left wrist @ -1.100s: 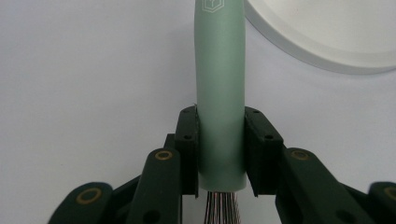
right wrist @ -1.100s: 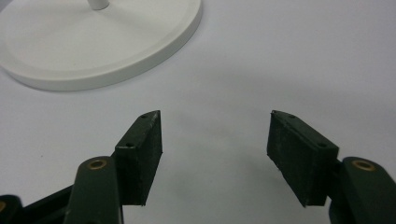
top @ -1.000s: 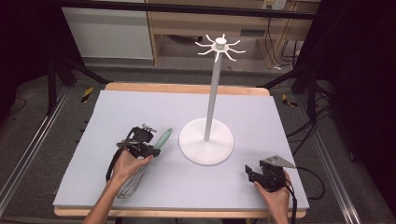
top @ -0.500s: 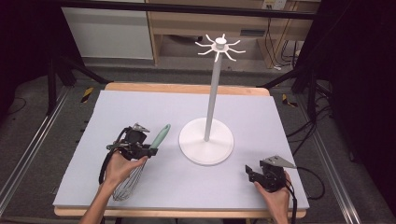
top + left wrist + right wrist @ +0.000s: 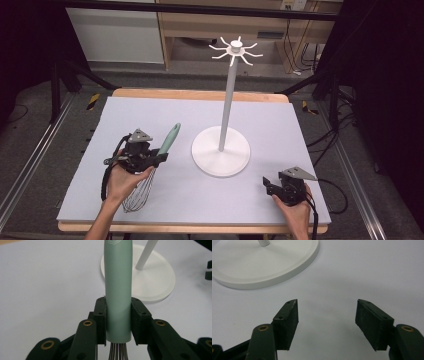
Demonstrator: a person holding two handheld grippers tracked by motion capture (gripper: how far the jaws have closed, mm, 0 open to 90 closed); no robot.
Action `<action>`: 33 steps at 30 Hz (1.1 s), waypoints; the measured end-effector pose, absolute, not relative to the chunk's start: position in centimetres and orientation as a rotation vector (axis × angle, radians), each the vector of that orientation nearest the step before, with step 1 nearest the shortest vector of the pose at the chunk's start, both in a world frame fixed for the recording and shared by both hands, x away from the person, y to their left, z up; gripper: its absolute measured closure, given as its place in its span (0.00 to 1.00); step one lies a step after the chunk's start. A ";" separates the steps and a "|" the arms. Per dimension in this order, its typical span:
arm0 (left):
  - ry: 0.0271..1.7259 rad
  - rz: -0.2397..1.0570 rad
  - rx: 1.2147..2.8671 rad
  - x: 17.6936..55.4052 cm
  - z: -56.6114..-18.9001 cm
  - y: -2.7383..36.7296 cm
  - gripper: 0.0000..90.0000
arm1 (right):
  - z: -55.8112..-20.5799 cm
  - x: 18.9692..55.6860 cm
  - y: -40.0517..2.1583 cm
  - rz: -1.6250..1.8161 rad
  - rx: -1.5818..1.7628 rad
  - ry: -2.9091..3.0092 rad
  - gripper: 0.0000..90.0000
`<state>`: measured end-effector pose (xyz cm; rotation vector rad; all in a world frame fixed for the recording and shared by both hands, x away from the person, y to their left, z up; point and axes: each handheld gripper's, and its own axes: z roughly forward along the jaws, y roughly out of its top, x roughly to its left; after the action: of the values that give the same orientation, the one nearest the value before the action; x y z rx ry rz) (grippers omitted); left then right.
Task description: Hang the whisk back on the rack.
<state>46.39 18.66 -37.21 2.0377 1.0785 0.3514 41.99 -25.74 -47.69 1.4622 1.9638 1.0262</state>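
Note:
A whisk with a mint-green handle (image 5: 170, 137) and a wire head (image 5: 137, 196) is on the left of the table. My left gripper (image 5: 159, 158) is shut on the handle near the wires and holds it tilted, with the handle end up toward the stand. In the left gripper view both pads press the whisk handle (image 5: 117, 277) at the left gripper (image 5: 118, 305). The right gripper (image 5: 268, 184) rests near the front right edge. In the right gripper view the right gripper (image 5: 327, 312) has its jaws apart with nothing between them.
A white hook stand rises mid-table from a round base (image 5: 220, 159), with a thin pole (image 5: 228, 100) and a ring of hooks (image 5: 235, 49) on top. The stand base (image 5: 262, 265) lies just ahead-left of the right gripper. The grey mat (image 5: 280, 120) covers the table.
The left hand has risen and shifted slightly, lifting the whisk's handle higher off the mat. The right hand has stayed where it was.

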 end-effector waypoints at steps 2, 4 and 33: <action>1.059 0.378 1.997 46.0 -36.8 18.7 0.77 | -47.7 42.0 -25.7 1.027 1.463 1.962 0.39; 1.047 0.396 1.969 45.8 -36.6 18.8 0.77 | -47.7 42.0 -25.7 1.029 1.467 1.960 0.39; 0.914 0.528 1.667 44.2 -32.6 20.1 0.77 | -47.7 42.0 -25.8 1.025 1.466 1.927 0.32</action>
<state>44.23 20.15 -32.61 1.6671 0.9142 0.5280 41.99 -25.83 -47.75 1.4664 1.9272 1.0247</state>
